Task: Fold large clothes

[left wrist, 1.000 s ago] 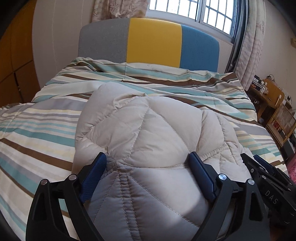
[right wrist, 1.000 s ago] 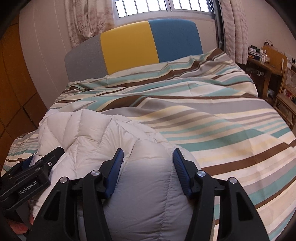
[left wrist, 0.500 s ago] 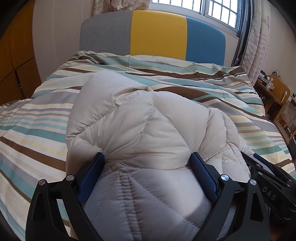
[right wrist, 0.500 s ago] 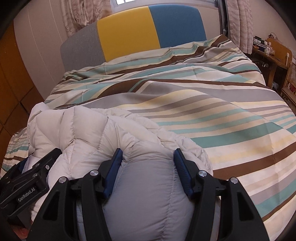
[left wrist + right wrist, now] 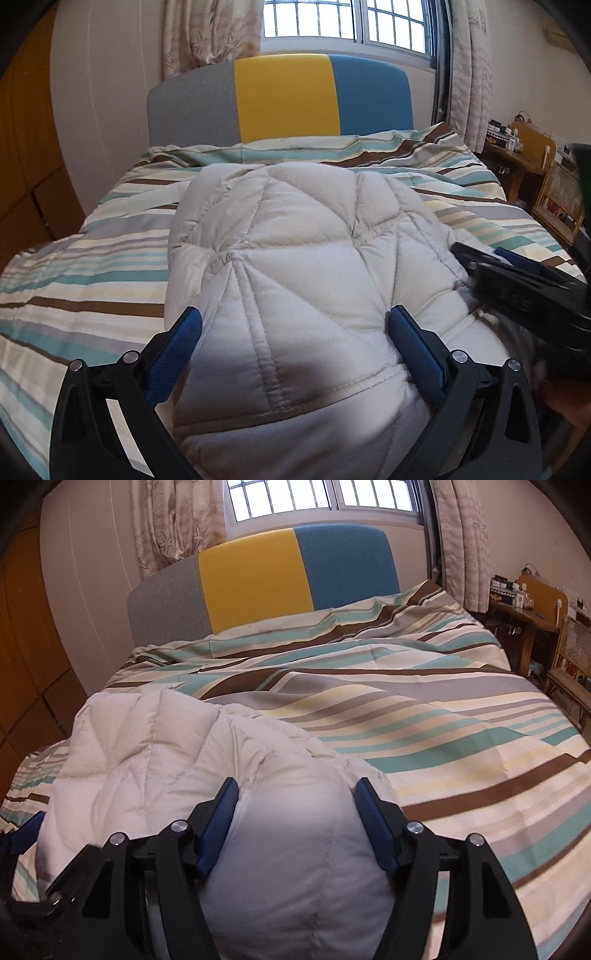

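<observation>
The left claw [image 5: 293,325] stands as wide as it goes, its jaws having just been opening, with a puffy fold of the cream quilted down jacket [image 5: 306,258] bulging up between the blue pads [image 5: 177,343]. Whether the pads still press on the padding cannot be told from the pictures: the fabric fills the gap on both sides. The right claw [image 5: 297,801] has likewise just been opening, with a rounded, shaded bulge of the same jacket between its jaws and touching both pads; there too, a grip and a release look alike.

Out from the claws, the jacket lies in a bundled, folded heap on the near part of the bed, over the striped duvet [image 5: 424,716], toward the bed's left side as the right wrist view shows it. Beyond it rises the grey, yellow and blue headboard [image 5: 280,99], with a barred window [image 5: 347,18] above.

The step in hand looks like letting go after laying a fold down. The next move probably calls for drawing both claws back clear of the padding without dragging the fold open, then pressing the springy bundle flat or taking a fresh edge.
</observation>
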The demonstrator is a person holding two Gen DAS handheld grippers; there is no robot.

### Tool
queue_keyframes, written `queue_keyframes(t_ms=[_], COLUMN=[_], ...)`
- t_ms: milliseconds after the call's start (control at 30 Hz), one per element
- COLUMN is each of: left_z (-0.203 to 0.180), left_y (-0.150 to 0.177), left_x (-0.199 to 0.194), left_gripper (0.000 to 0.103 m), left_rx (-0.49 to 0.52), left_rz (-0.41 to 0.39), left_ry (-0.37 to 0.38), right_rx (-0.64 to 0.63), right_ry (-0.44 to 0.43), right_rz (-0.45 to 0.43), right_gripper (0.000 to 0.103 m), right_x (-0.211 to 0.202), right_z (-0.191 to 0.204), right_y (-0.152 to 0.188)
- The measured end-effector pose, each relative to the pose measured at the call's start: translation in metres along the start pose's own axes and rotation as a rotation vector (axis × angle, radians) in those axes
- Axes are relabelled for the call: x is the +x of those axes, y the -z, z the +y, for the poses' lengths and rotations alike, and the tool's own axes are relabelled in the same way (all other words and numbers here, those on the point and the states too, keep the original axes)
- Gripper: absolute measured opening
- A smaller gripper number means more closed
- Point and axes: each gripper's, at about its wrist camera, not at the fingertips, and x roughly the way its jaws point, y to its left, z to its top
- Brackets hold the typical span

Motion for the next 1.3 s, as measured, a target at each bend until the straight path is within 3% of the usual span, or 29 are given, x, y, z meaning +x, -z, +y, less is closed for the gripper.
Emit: queue_keyframes(t_ms=[200,367,467,600,800,1000,1133,1300], left_z=[-0.001,-0.004,-0.004,-0.006,0.000,-0.020,-0.021,-0.016], left_y=[0.006,0.005,0.006,0.005,0.021,0.049,0.050,0.054], left_x=[0.006,0.020,0.018,0.002,-0.055,-0.039,-0.027,-0.034], left_gripper=[0.100,0.100,0.100,0.100,0.100,0.100,0.100,0.100], left_rx=[0.026,0.035,0.038,0.054,0.059,0.162,0.179,0.167], left_rz=[-0.008,0.018,0.012,0.004,-0.033,-0.030,0.005,-0.014], left_ry=[0.029,0.030,0.026,0.037,0.170,0.086,0.087,0.096], right_rx=[0.000,0.056,0.065,0.130,0.199,0.211,0.254,0.241], right_ry=[0.008,-0.021,-0.038,-0.071,-0.070,-0.019,-0.033,-0.009], right_rz=[-0.069,0.022,0.021,0.025,0.022,0.096,0.111,0.110], right_gripper=[0.071,0.074,0.074,0.078,0.079,0.084,0.087,0.088], right_x=[-0.022,0.002,0.000,-0.027,-0.081,-0.061,-0.048,-0.054], right_z=[-0.011,-0.021,-0.024,-0.034,-0.049,-0.052,-0.058,-0.053], right_y=[0.036,0.029,0.030,0.031,0.060,0.083,0.087,0.088])
